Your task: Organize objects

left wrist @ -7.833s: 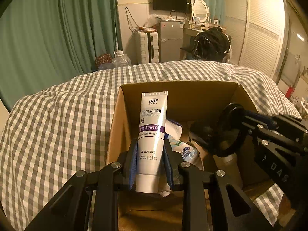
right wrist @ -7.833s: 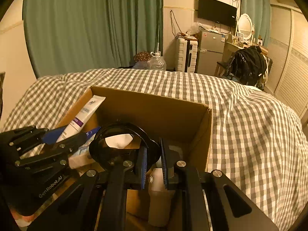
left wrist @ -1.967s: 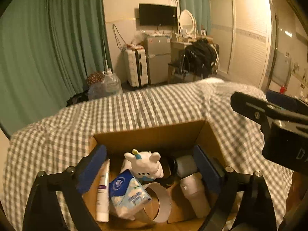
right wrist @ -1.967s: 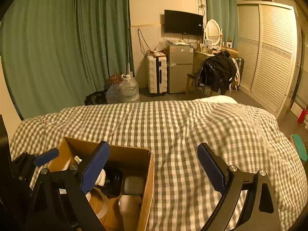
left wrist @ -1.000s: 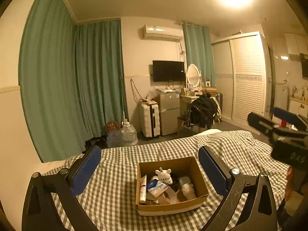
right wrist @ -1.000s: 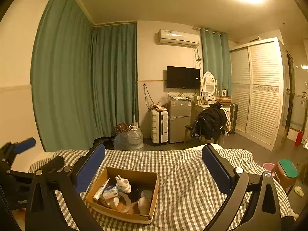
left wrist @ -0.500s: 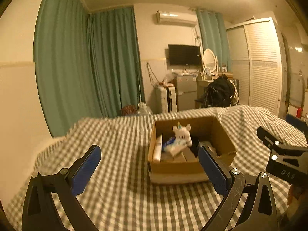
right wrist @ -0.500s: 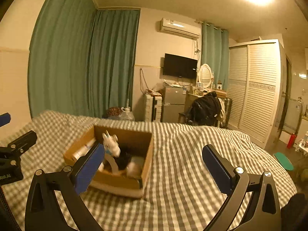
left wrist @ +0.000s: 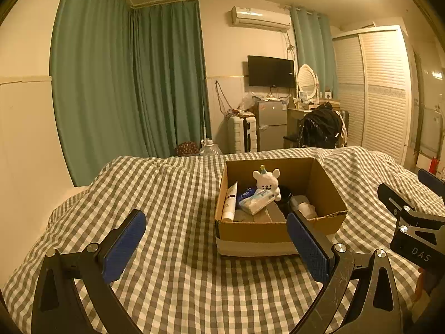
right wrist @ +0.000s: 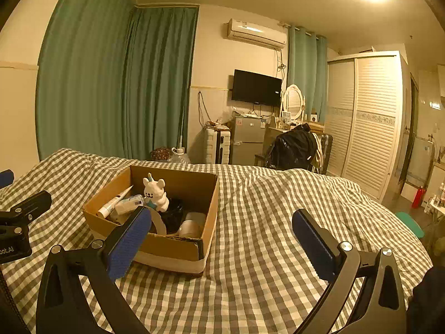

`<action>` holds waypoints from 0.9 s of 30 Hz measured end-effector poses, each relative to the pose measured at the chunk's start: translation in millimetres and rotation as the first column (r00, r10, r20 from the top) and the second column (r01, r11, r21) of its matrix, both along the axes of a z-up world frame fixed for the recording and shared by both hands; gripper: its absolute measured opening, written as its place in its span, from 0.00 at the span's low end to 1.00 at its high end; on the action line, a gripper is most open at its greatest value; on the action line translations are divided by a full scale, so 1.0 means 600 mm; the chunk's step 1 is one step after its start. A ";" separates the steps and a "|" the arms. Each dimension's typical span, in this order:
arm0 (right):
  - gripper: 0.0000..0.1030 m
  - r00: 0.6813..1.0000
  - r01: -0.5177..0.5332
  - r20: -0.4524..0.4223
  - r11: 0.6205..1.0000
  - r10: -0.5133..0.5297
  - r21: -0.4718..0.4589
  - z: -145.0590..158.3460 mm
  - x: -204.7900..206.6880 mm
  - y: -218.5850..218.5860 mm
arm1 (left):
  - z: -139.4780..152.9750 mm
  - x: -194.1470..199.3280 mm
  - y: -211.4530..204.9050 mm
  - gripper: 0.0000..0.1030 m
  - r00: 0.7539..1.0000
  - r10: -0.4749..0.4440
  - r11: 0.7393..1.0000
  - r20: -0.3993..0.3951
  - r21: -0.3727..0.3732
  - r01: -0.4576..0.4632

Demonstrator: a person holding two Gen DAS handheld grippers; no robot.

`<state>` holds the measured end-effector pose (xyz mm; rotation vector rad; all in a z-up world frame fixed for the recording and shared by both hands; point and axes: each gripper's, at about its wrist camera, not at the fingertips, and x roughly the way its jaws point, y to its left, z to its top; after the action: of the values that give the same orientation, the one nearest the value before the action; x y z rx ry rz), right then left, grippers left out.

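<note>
A cardboard box (left wrist: 275, 233) sits on the checked bed cover and also shows in the right wrist view (right wrist: 167, 246). It holds a white toy bear (left wrist: 266, 182) (right wrist: 155, 190), a white tube (left wrist: 230, 201) (right wrist: 114, 201), a tissue pack (left wrist: 257, 197), a tape roll (right wrist: 158, 220) and a pale bottle (left wrist: 303, 204) (right wrist: 192, 225). My left gripper (left wrist: 217, 246) is open and empty, low in front of the box. My right gripper (right wrist: 221, 239) is open and empty, to the right front of the box.
The checked bed cover (left wrist: 167, 194) spreads all round the box. Green curtains (left wrist: 125, 83), a suitcase (left wrist: 243, 135), a small fridge (left wrist: 271, 125), a chair with a black jacket (left wrist: 319, 129) and white wardrobe doors (left wrist: 383, 91) stand beyond the bed.
Both grippers let go of the tube and the black item, opened, and drew back and lower; the box now lies a little further off than half a second ago.
</note>
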<state>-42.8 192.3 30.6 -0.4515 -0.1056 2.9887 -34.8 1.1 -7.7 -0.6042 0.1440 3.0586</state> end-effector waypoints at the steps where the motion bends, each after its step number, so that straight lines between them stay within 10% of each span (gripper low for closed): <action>1: 0.99 1.000 0.000 0.001 1.000 0.000 0.004 0.000 0.000 -0.001 | -0.002 0.000 0.000 1.00 1.000 0.001 1.000 0.002 -0.002 -0.001; 27: 0.99 1.000 -0.011 0.022 1.000 0.011 0.017 -0.006 -0.001 -0.007 | -0.007 -0.006 -0.008 1.00 0.999 0.013 1.000 0.036 0.005 -0.013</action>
<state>-43.6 188.1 27.1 -0.4827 -0.1358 2.9919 -38.3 -3.5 -12.2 -0.6624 0.1320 3.0578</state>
